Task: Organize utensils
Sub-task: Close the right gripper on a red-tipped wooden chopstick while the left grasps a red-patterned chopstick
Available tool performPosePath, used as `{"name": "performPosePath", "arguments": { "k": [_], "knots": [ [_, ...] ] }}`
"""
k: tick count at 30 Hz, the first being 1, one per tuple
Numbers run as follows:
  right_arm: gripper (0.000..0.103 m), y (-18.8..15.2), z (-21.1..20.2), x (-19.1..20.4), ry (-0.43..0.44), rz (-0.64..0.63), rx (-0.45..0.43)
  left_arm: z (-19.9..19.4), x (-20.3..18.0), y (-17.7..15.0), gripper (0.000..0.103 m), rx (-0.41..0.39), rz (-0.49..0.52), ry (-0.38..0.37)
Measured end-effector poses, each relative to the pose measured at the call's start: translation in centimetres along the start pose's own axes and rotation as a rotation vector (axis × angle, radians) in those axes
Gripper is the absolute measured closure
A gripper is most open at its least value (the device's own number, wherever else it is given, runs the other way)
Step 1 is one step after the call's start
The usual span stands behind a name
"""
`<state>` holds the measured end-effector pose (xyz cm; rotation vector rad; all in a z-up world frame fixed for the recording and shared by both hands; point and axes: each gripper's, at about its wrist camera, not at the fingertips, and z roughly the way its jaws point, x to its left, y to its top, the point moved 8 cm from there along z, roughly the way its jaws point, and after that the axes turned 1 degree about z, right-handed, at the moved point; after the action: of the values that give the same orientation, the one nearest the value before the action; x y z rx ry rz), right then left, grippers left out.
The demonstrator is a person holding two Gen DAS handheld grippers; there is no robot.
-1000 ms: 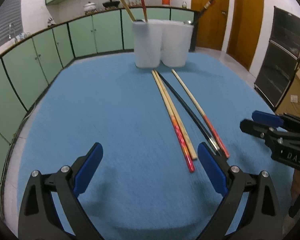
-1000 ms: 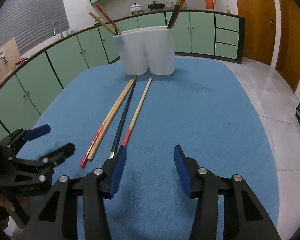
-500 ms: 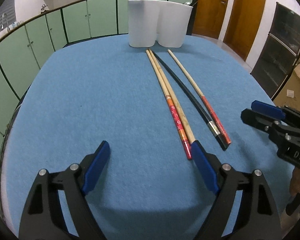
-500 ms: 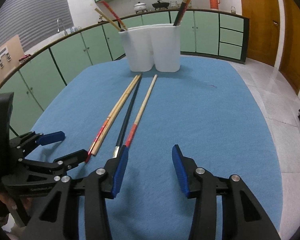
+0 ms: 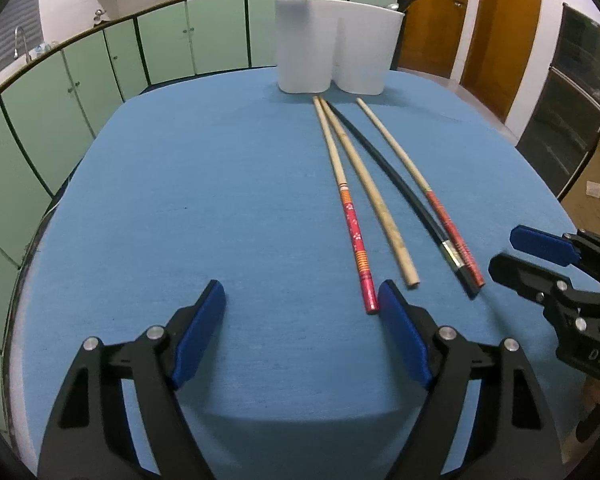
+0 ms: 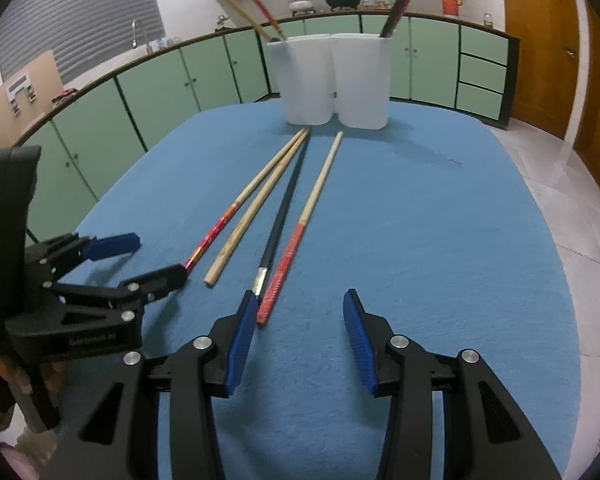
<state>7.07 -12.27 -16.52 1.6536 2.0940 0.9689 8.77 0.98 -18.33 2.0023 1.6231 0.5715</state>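
The left hand-held gripper (image 5: pixel 300 304) is spread wide with its jaws closing on nothing; its right pad sits just beside the near end of the red flowered chopstick (image 5: pixel 354 228), though whether they touch cannot be told; the right hand-held gripper (image 6: pixel 300 320) is about half open and empty, its left pad just beside the ends of the black chopstick (image 6: pixel 278 224) and the red-ended chopstick (image 6: pixel 300 232); 4 chopsticks lie side by side on the blue worktop (image 5: pixel 200 200), running toward the white holder (image 5: pixel 336 44) at its far edge; the plain wooden chopstick (image 5: pixel 376 208) lies second from the left; bare worktop spreads left and right of the chopsticks.
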Motion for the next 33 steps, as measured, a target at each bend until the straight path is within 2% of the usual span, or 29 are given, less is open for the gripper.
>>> {"name": "performPosePath", "arguments": {
  "k": [13, 21, 31, 33],
  "knots": [
    [0.059, -0.5, 0.8, 0.5, -0.021, -0.024, 0.02, 0.4, -0.6, 0.2, 0.026, 0.001, 0.009, -0.008],
    [0.06, -0.3, 0.3, -2.3, -0.099, 0.017, 0.012, 0.5, -0.6, 0.3, 0.026, 0.002, 0.003, -0.006],
    [0.06, -1.0, 0.3, -1.6, -0.039, 0.005, 0.008, 0.3, -0.8, 0.2, 0.026, 0.0, 0.005, -0.006],
    [0.064, -0.9, 0.2, -1.5, -0.033, 0.006, 0.005, 0.3, -0.8, 0.2, 0.026, -0.002, 0.003, -0.006]
  ]
}}
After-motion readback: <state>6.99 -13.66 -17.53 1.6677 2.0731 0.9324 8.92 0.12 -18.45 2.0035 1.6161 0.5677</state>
